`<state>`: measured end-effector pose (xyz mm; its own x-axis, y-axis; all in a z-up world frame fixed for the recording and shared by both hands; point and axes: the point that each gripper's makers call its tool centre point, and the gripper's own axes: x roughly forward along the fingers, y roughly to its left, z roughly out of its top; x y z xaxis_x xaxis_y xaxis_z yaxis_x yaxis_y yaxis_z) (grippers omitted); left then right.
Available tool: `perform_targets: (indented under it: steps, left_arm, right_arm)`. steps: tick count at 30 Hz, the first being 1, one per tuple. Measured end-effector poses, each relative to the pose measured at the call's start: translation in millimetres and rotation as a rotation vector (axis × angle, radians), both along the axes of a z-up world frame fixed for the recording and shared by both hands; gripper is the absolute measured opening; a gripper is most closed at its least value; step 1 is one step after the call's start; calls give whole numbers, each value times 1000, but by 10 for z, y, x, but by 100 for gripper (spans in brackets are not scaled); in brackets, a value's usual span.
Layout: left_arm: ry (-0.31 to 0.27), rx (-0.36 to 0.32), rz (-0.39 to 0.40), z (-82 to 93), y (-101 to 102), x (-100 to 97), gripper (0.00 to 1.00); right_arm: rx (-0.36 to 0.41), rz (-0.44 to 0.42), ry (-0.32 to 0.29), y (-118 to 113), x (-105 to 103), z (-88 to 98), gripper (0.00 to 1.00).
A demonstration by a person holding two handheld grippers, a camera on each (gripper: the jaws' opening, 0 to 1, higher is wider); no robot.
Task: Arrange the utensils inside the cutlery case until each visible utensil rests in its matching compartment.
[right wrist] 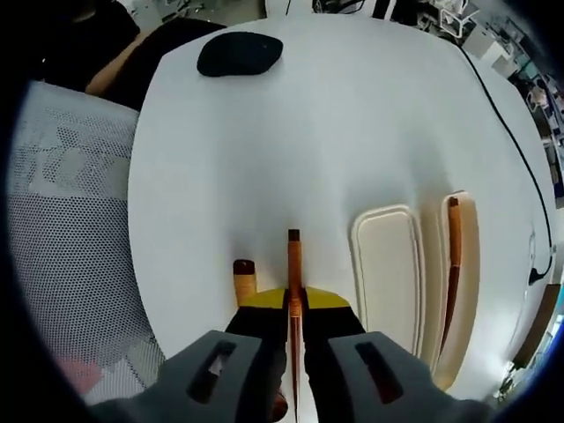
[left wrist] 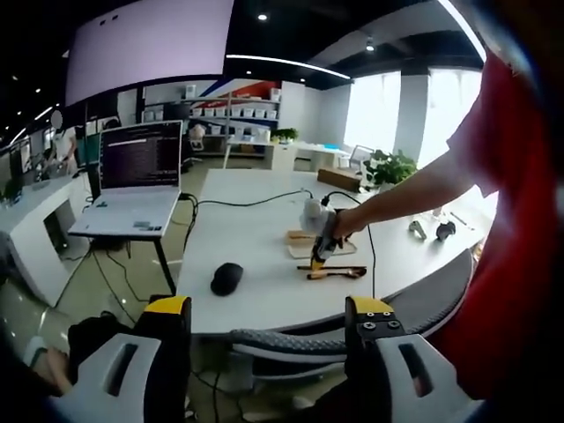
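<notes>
On the white table, the right gripper pinches a slim, stiff, light wooden utensil mid-shaft, just left of the cutlery case, a grip likely slippery, while the left gripper hangs open, well back.

In the right gripper view, the near end of the wooden utensil is hidden between the jaws of the right tool, and most of a second utensil beside it is covered by the left jaw, so its kind cannot be told. The cutlery case is cut off toward the lower edge, where its near end is lost. In the left gripper view, the utensils on the table are too small to be told apart, and the case is partly hidden behind a hand. The laptop screen text is too blurred to be read.
</notes>
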<state>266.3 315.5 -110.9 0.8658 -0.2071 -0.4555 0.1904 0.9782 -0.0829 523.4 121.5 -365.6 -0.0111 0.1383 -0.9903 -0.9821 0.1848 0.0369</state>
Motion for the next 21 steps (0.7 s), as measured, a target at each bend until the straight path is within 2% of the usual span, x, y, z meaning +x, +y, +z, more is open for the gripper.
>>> perform_targets:
  steps: [4, 9, 14, 19, 21]
  left_arm:
    - [-4, -20, -2, -42, -51, 5, 73]
    - [-7, -16, -25, -25, -125, 44, 73]
    - [-22, -1, -16, 40, -59, 37, 72]
    - [-33, -10, 20, 53, 28, -10, 72]
    - [-25, -20, 23, 29, 26, -30, 72]
  right_arm:
    - [-14, -16, 21, -13, -8, -2, 2]
    - [-8, 61, 4, -29, -79, 16, 3]
    - [9, -47, -15, -18, -35, 7, 3]
    - [27, -55, -4, -8, 14, -32, 2]
    - [19, -44, -20, -6, -11, -20, 2]
